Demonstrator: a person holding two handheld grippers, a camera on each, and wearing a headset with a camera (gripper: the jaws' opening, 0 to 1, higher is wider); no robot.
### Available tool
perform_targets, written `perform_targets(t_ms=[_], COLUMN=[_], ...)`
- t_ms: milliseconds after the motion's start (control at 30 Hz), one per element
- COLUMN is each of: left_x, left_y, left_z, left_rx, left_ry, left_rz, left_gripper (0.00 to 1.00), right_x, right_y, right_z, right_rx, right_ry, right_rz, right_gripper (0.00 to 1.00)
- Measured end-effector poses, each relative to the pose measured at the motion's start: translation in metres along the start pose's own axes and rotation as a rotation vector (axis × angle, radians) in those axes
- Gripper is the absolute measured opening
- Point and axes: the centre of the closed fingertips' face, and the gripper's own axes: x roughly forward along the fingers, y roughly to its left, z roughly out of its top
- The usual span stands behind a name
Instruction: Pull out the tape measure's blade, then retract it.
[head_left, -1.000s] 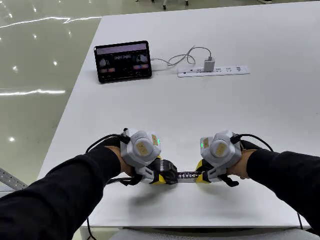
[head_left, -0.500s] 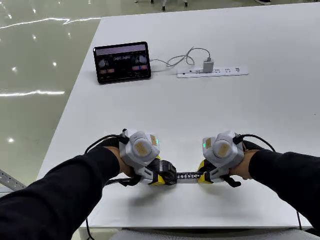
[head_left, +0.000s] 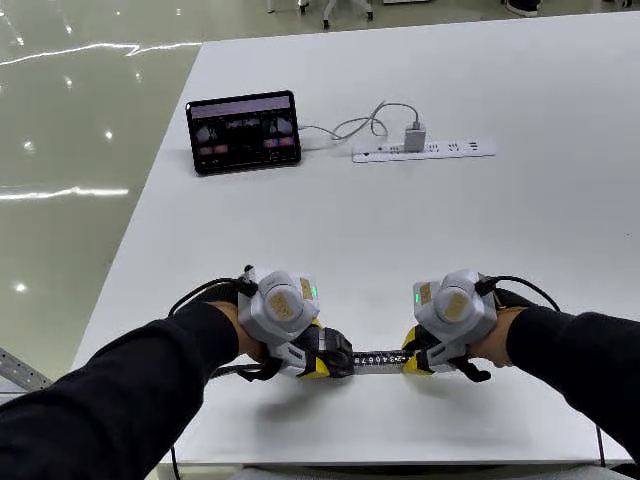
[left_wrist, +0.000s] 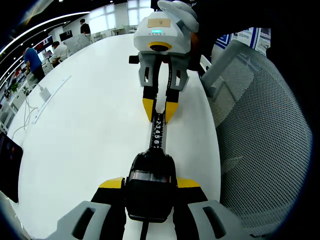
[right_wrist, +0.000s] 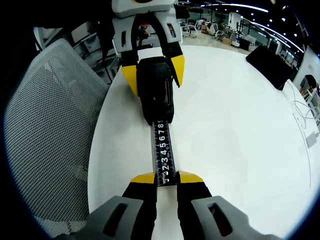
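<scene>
Clutter is slight. A tablet (head_left: 243, 131) lies in the upper left of the head view, and right of it a power strip (head_left: 425, 148) has a charger plugged in. Both are well apart from the work, which is bunched low in the frame near the front edge of the white table (head_left: 480, 230).

Leftmost there is the left gripper (head_left: 322, 357). Its yellow-tipped jaws are closed in on the black tape measure case (head_left: 337, 352) from both sides. Its own view shows the case wedged between the tips at bottom centre, resting on the tabletop.

From the case's mouth the blade (head_left: 380, 357) runs rightward for a short stretch (in the right gripper view I can read the printed figures up to about nine). At its far end the right gripper (head_left: 410, 362) has its jaws nipped nearly together on the blade's tip, with no more than the strip's width between them. The blade looks straight and flat, close over the table, between the two tools.

By my reckoning the pull-out is begun but not far gone. A small length shows, and I'd guess most of the blade is coiled inside. Whether that is pull enough I can't say. The retraction is left entirely, since the blade is out and held at both ends.
</scene>
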Motion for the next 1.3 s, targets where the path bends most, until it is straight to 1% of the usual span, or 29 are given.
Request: perform_targets(t_ms=[233, 300, 400, 533, 733, 1033, 1167, 1300], left_x=[0.001, 0.001, 0.000, 0.001, 0.001, 0.001, 0.001, 0.001], left_y=[0.000, 0.000, -0.001, 0.000, 0.000, 0.000, 0.000, 0.000], left_z=[0.000, 0.000, 0.000, 0.001, 0.001, 0.002, 0.002, 0.002], left_rx=[-0.004, -0.001, -0.005, -0.005, -0.015, -0.016, -0.024, -0.026], left_ry=[0.000, 0.001, -0.005, -0.006, -0.008, -0.006, -0.018, -0.016], left_rz=[0.002, 0.004, 0.006, 0.005, 0.003, 0.000, -0.001, -0.002], left_gripper=[0.32, 0.32, 0.32, 0.32, 0.32, 0.32, 0.32, 0.32], right_x=[-0.003, -0.003, -0.004, -0.007, -0.012, -0.015, -0.017, -0.019], right_y=[0.001, 0.001, 0.001, -0.001, -0.001, -0.002, -0.003, -0.002], right_z=[-0.003, -0.004, -0.004, -0.009, -0.016, -0.020, -0.023, -0.026], right_rx=[-0.004, -0.015, 0.002, 0.004, 0.017, 0.033, 0.037, 0.039], right_ry=[0.007, 0.004, -0.011, -0.013, -0.019, -0.022, -0.016, -0.014], right_rz=[-0.002, -0.010, -0.012, -0.017, -0.021, -0.021, -0.026, -0.030], right_gripper=[0.09, 0.09, 0.09, 0.09, 0.09, 0.09, 0.09, 0.09])
